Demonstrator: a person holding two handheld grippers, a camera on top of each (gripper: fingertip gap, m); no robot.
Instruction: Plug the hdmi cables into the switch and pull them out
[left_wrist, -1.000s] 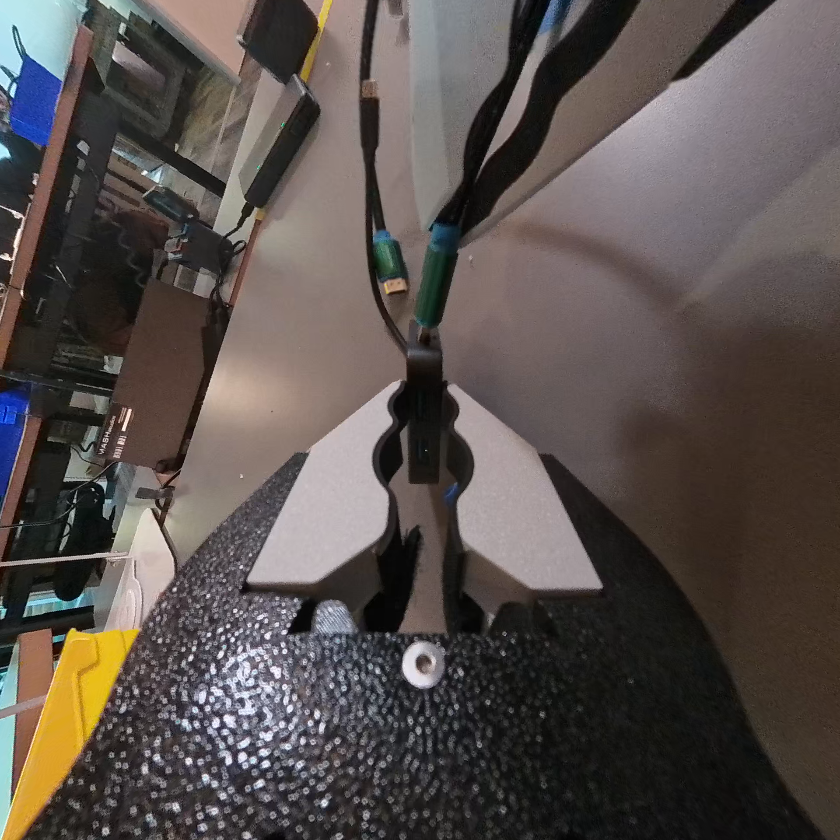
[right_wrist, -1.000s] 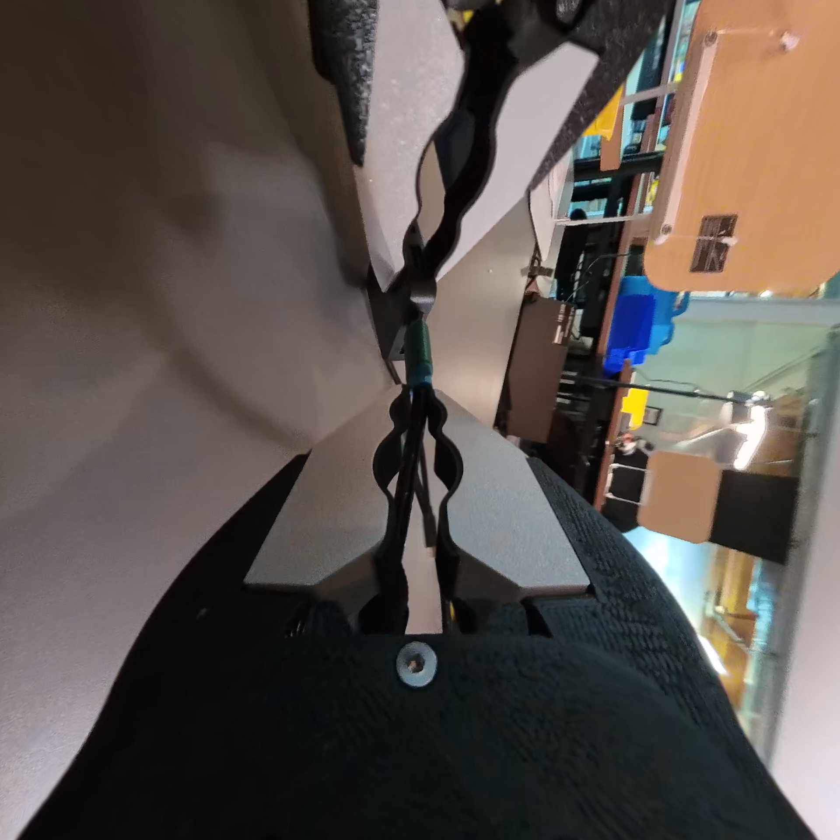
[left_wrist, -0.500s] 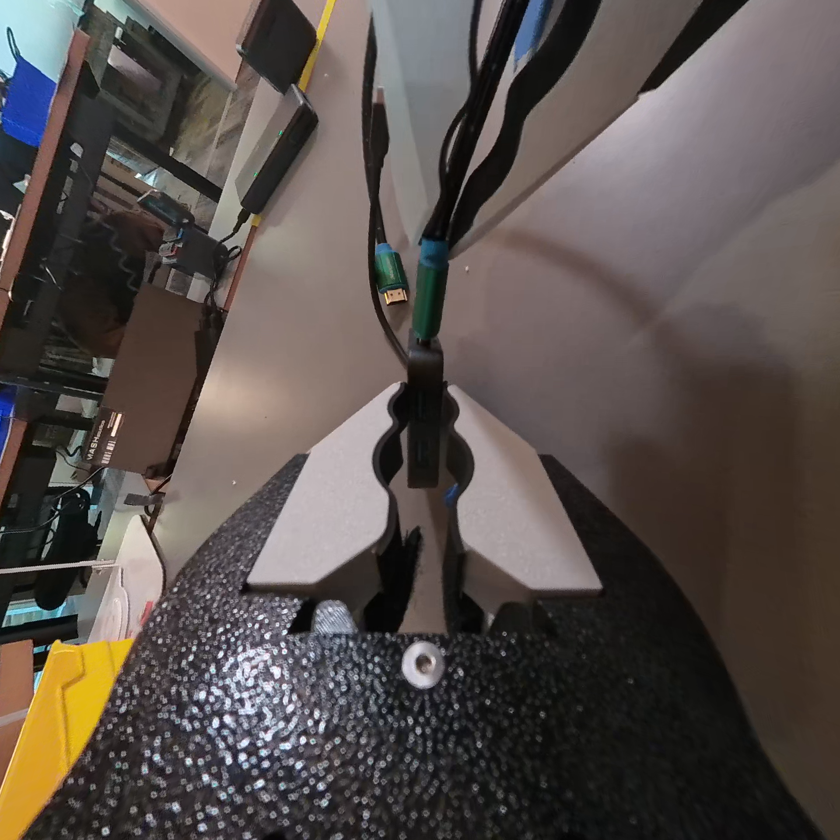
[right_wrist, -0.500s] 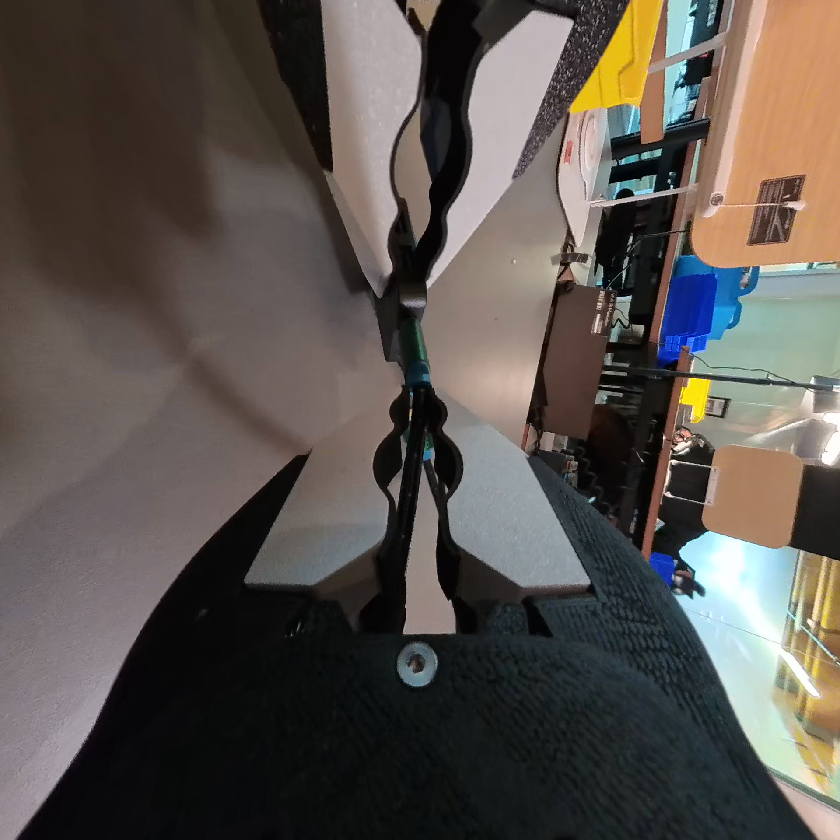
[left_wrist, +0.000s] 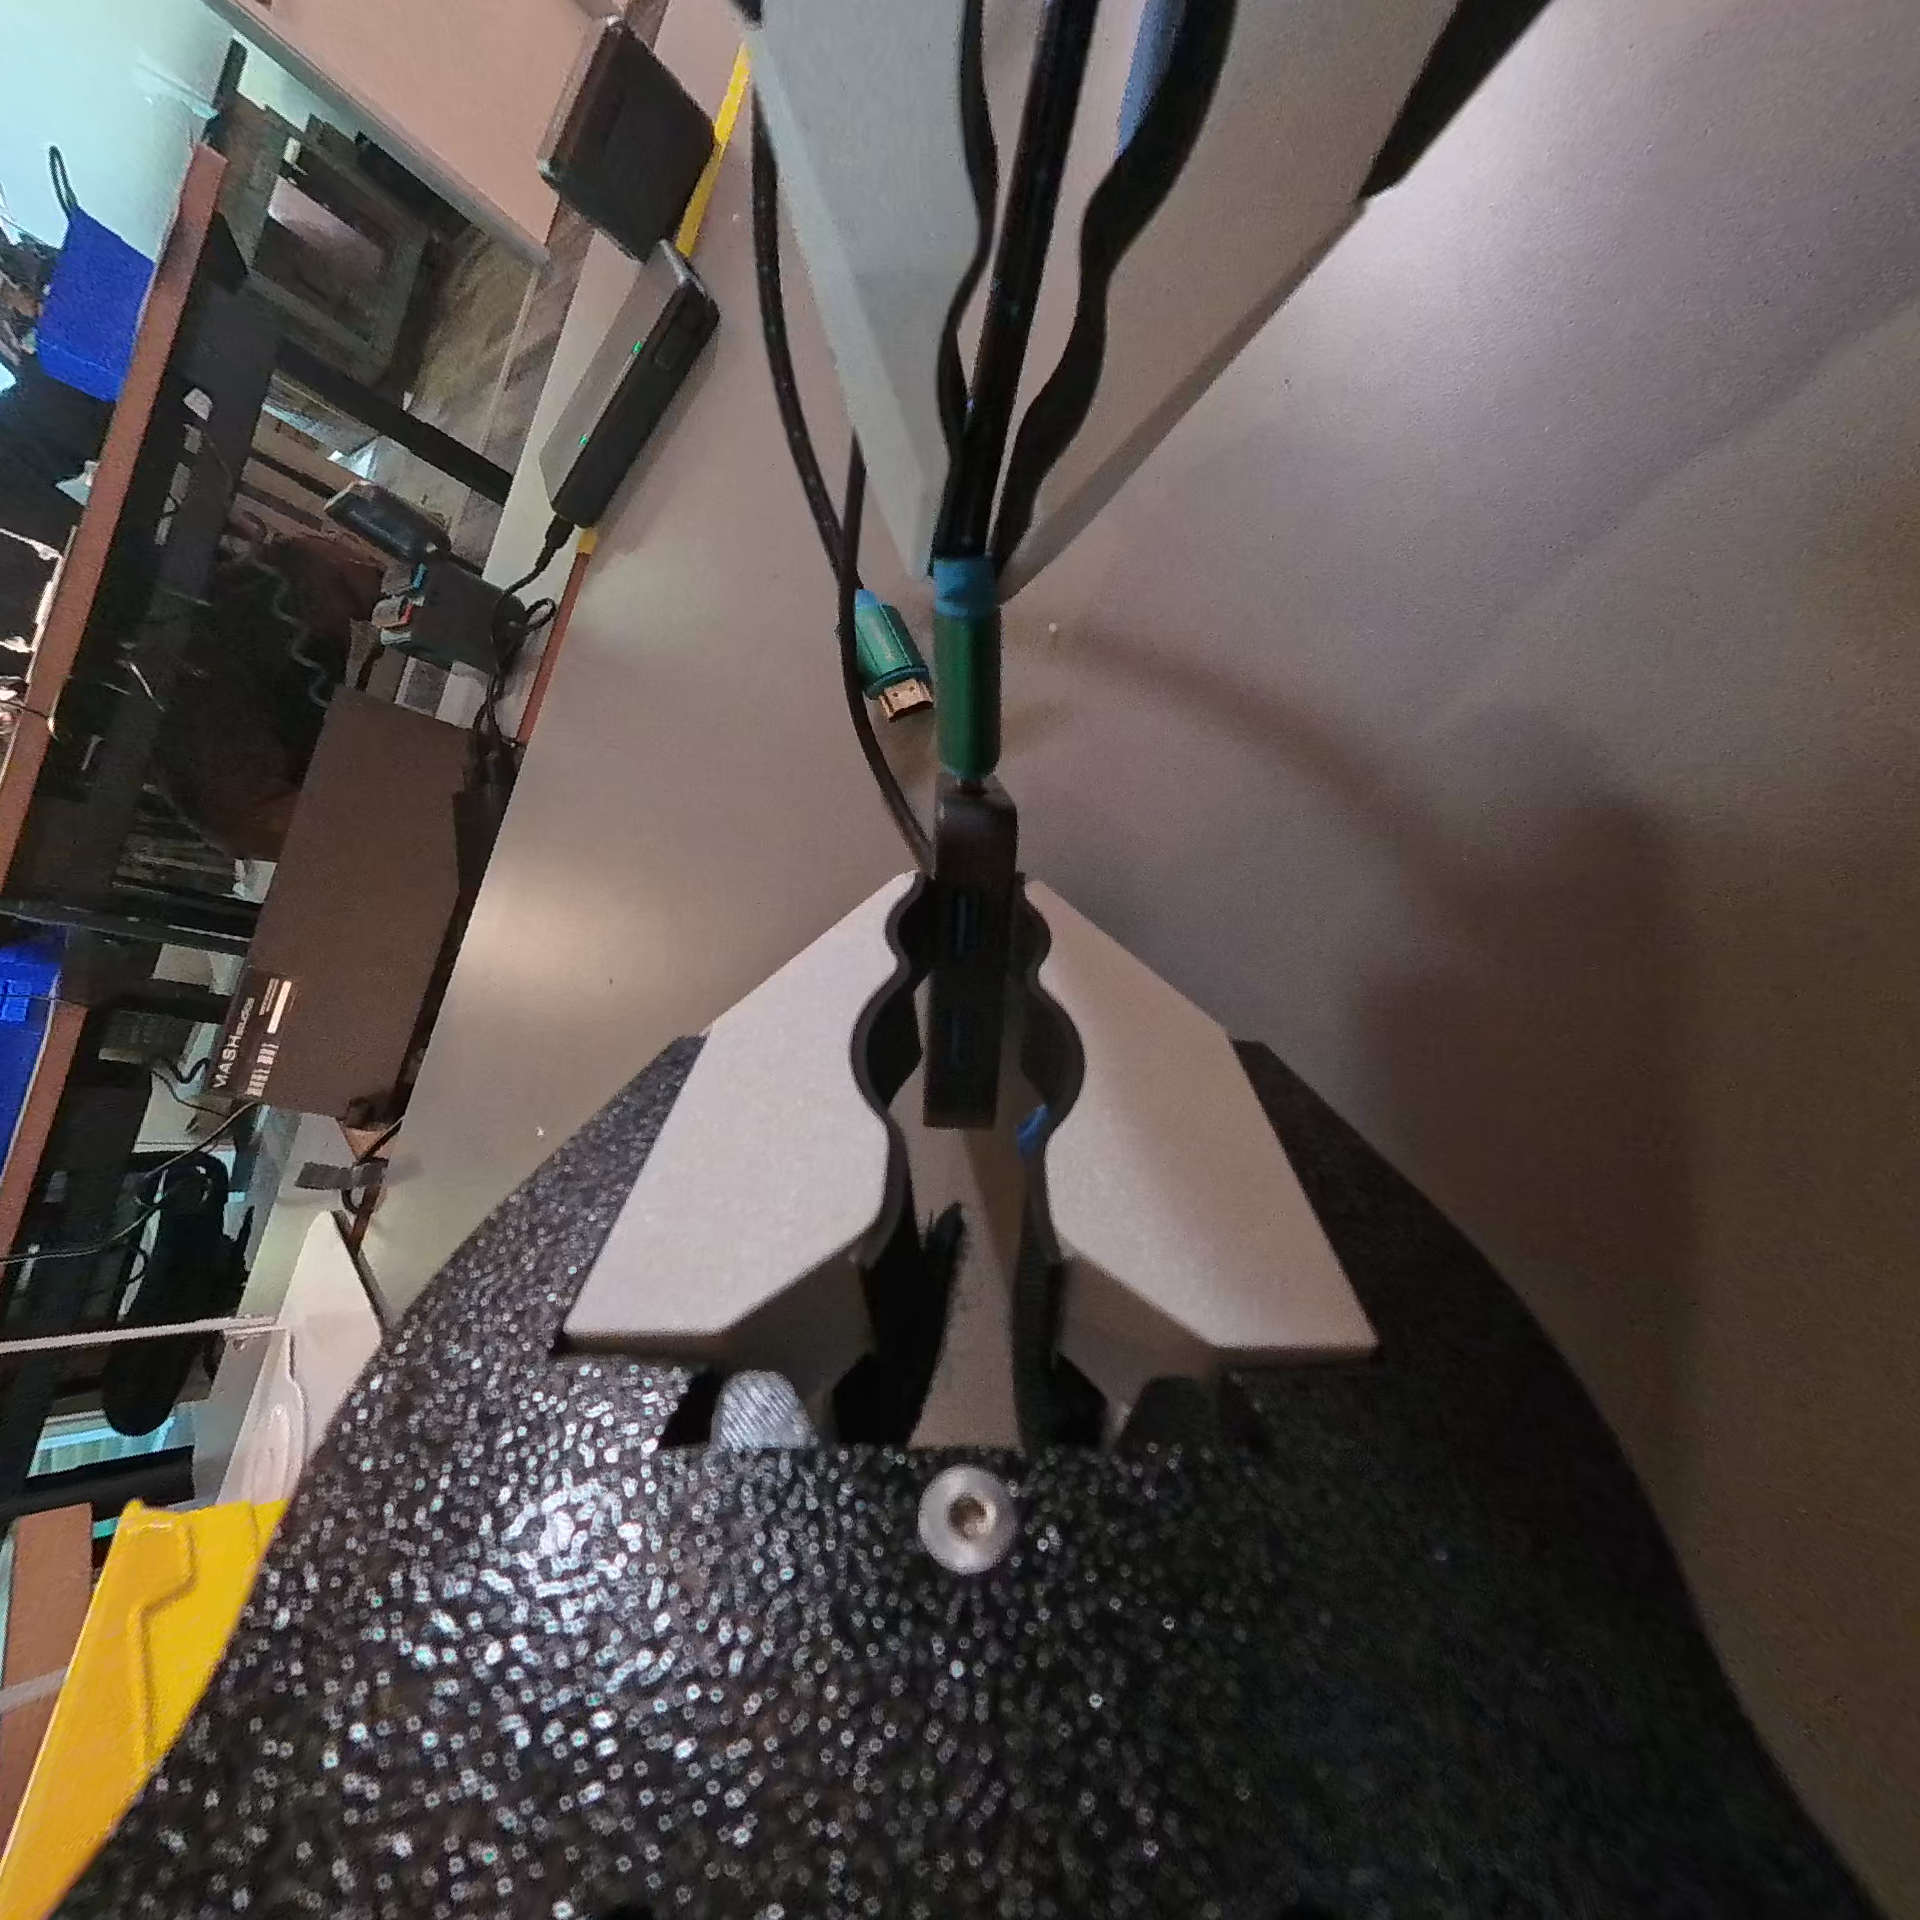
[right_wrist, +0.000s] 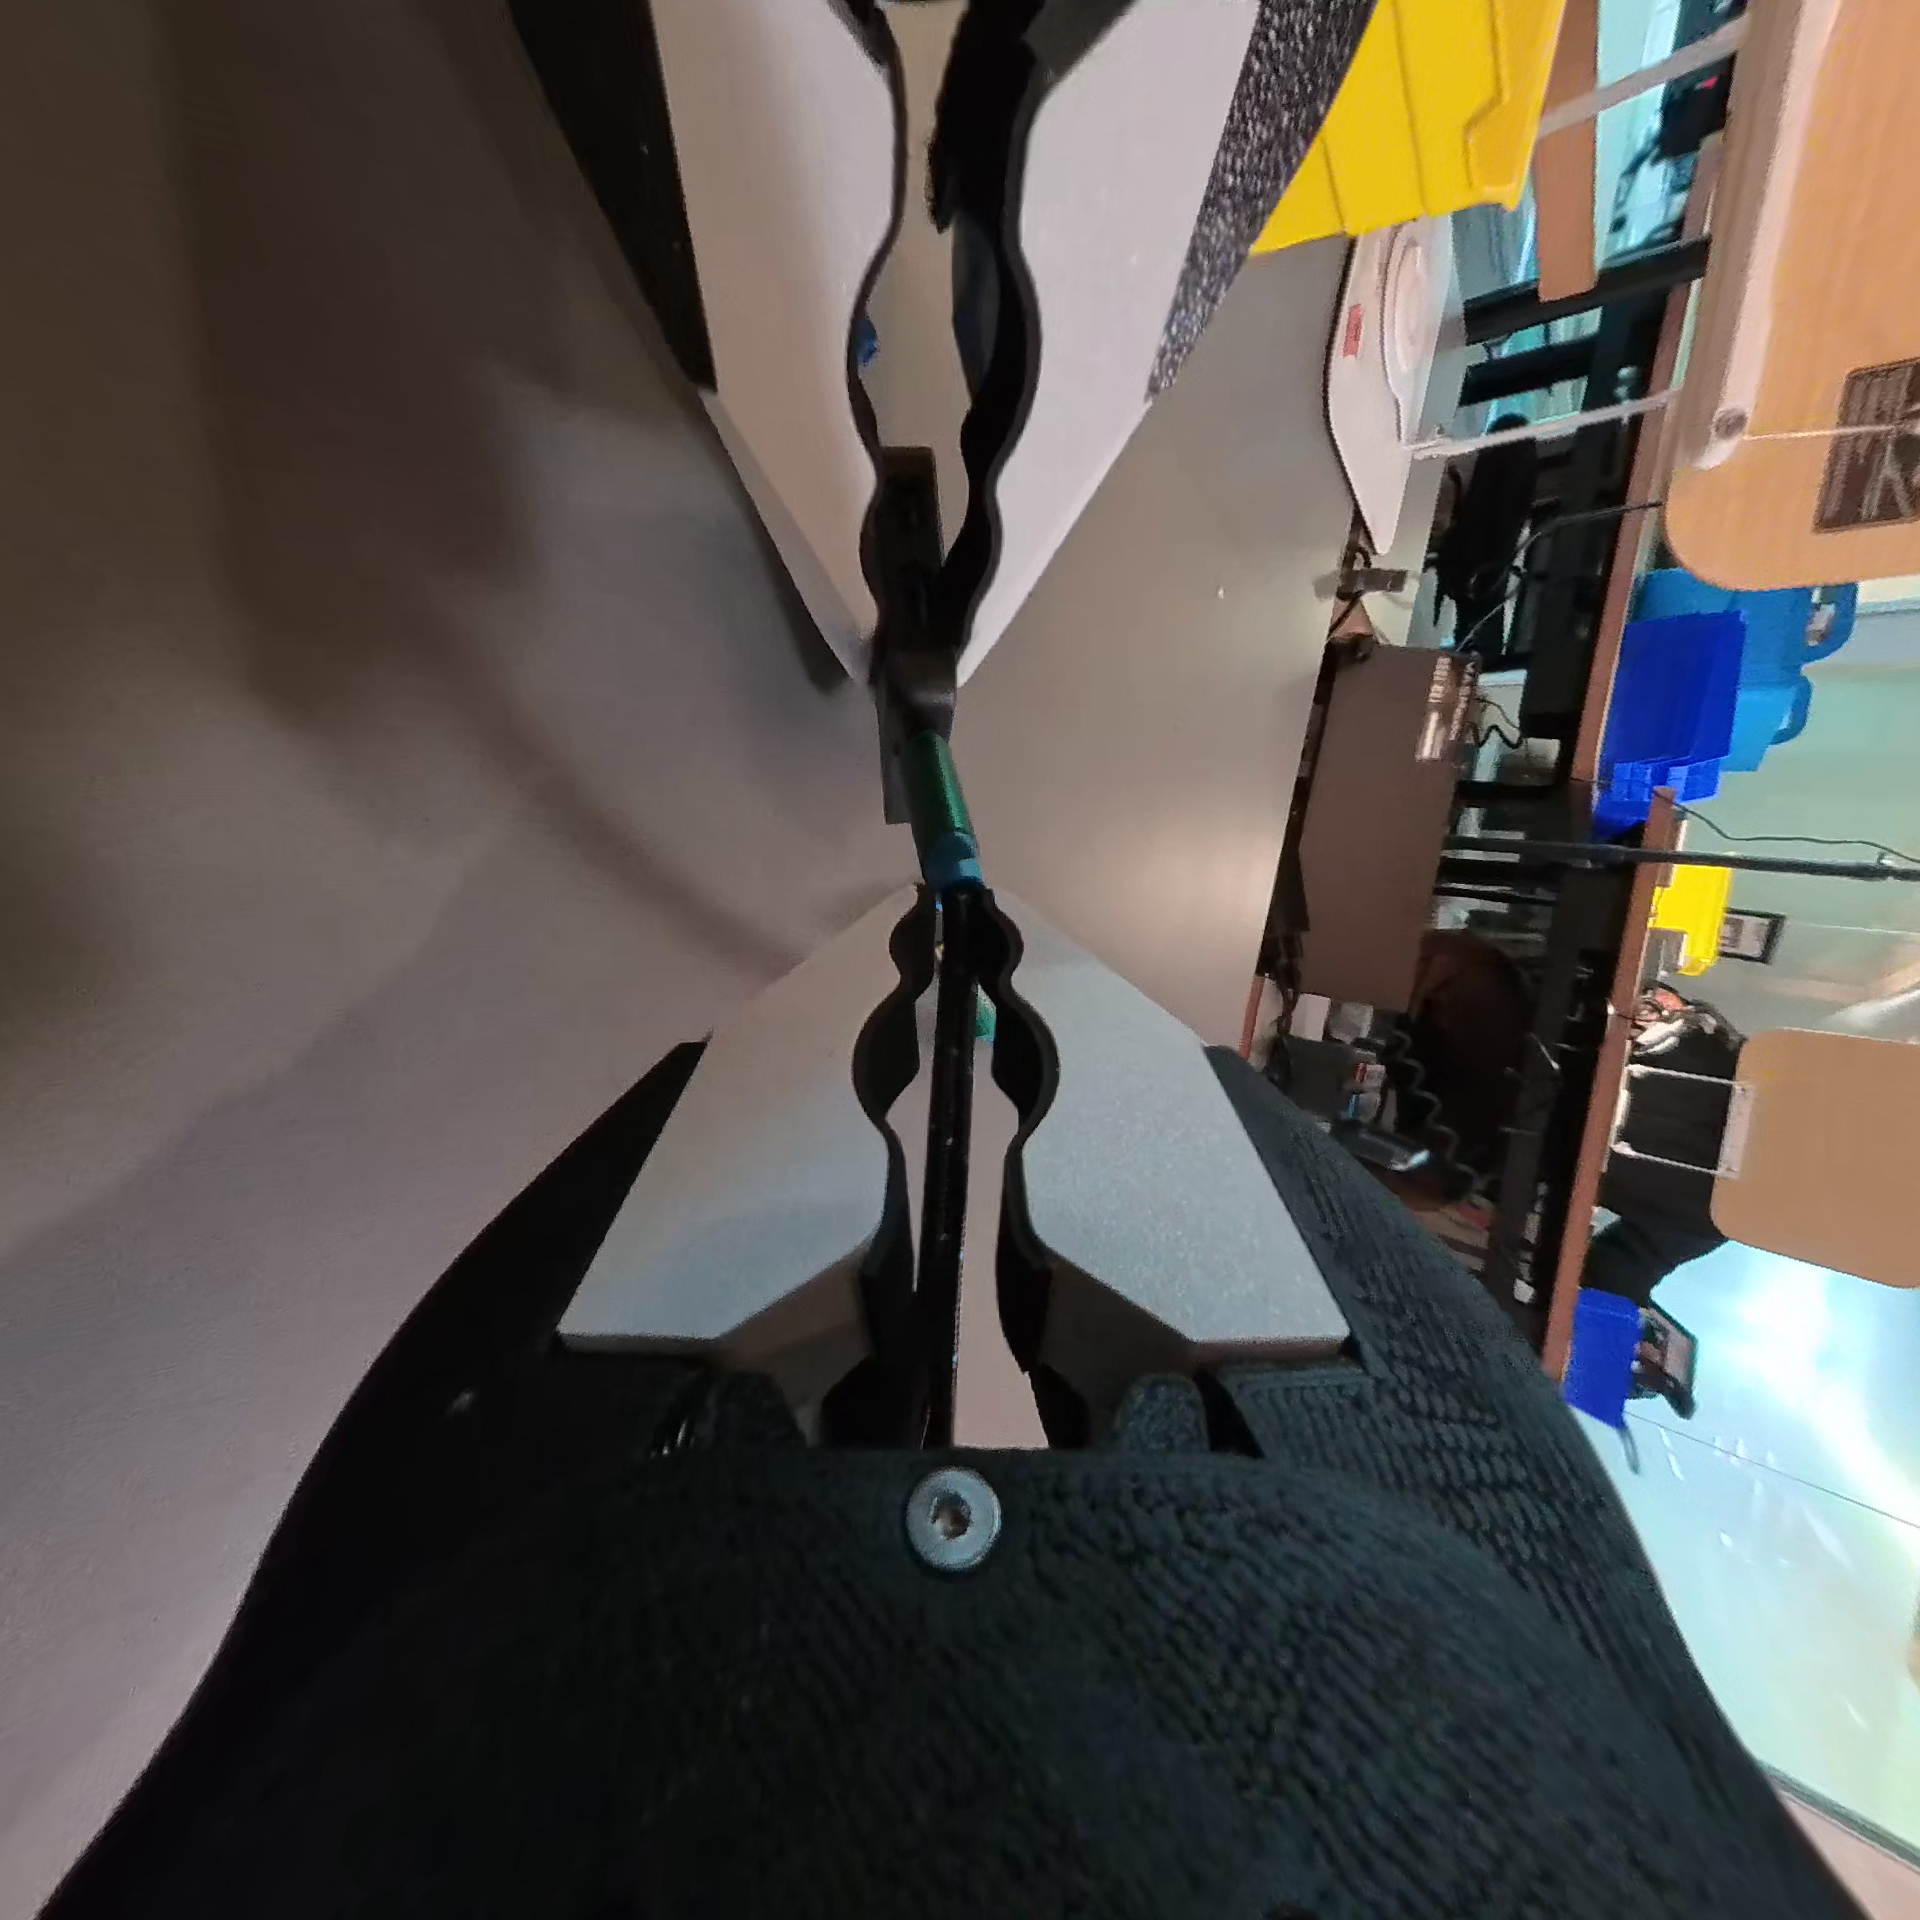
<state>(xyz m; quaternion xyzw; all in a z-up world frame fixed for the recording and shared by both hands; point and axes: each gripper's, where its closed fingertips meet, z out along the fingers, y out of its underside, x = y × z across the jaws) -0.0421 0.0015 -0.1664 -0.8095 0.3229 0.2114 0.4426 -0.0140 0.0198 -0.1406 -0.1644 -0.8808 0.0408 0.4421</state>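
1. Your switch (left_wrist: 968, 971), a small black box, sits edge-on between the grey fingers of your left gripper (left_wrist: 971, 920), whose jaws are clamped on its two flat sides; its far end sticks out past the fingertips, and the whole thing is held above the grey table (left_wrist: 1455, 727)
2. A green HDMI plug (left_wrist: 966, 686) meets the switch's far end in line with it; a thin sliver of metal shows at the joint, so you cannot tell whether it is fully seated
3. From the right wrist view the same plug (right_wrist: 940, 795) runs from the switch (right_wrist: 906, 582) straight toward your right gripper (right_wrist: 958, 914), with its blue collar just at the fingertips
4. Your right gripper's jaws are closed on the black cable (right_wrist: 945, 1164) right behind that plug, and the cable runs back between the fingers toward the camera
5. A second HDMI plug (left_wrist: 888, 665), teal with a gold tip, lies loose on the table just left of the held plug, touching neither gripper; its black braided cable (left_wrist: 795, 364) leads away up the table
6. Farther left along the table edge lie a dark slim device (left_wrist: 634, 410) with a small green light and a black box (left_wrist: 629, 156), well apart from the switch
7. A yellow bin (left_wrist: 114, 1683) shows at the lower left corner
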